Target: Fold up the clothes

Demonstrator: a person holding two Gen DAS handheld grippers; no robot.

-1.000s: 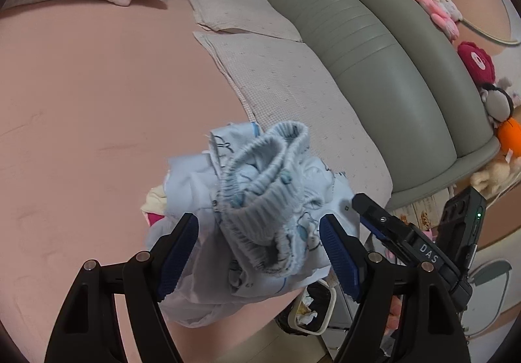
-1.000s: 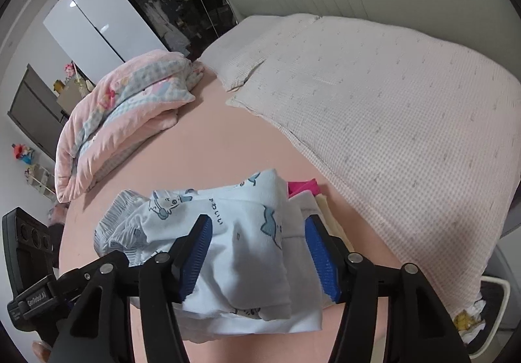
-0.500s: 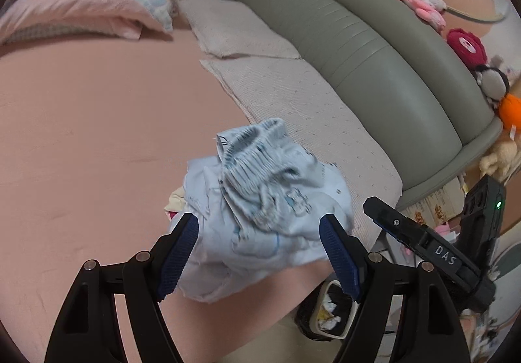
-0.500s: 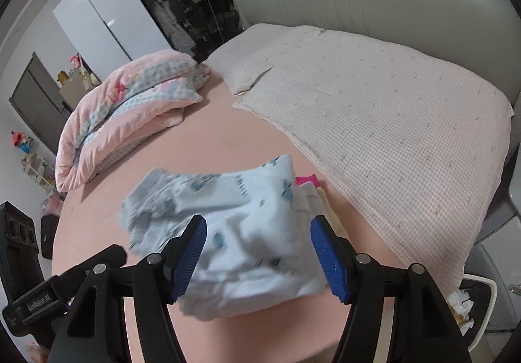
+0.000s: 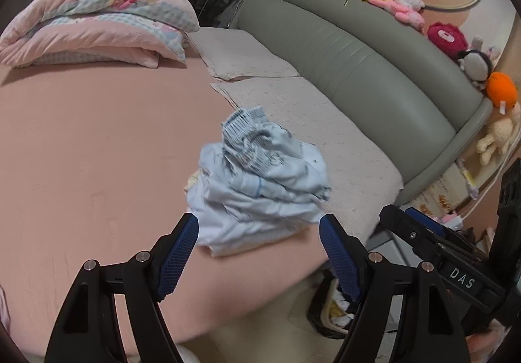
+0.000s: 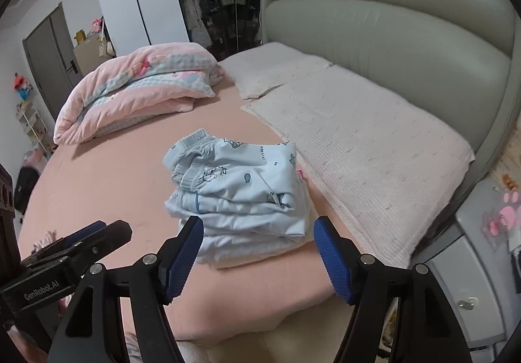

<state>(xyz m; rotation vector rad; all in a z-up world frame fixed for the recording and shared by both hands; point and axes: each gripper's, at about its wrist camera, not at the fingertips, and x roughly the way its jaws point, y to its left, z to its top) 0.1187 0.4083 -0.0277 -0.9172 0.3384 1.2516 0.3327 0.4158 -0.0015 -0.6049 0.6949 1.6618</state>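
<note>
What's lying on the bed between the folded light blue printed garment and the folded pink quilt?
Nothing: in the right wrist view only bare pink sheet separates the light blue printed garment from the folded pink quilt.

Folded garment (image 6: 241, 196): pale blue, printed with small darker-blue cartoon figures, ribbed blue-striped cuffs. Bed sheet (image 6: 107, 187) beneath it was plain salmon pink. Pillows (image 6: 358, 141) beside the garment were off-white with a fine check and small dots. Headboard (image 6: 407, 37) behind them was grey-green. Quilt (image 6: 140, 86) beyond the garment was pink with blue-and-white gingham and cartoon prints. Gripper pads (image 6: 182, 255) were blue on black.
</note>
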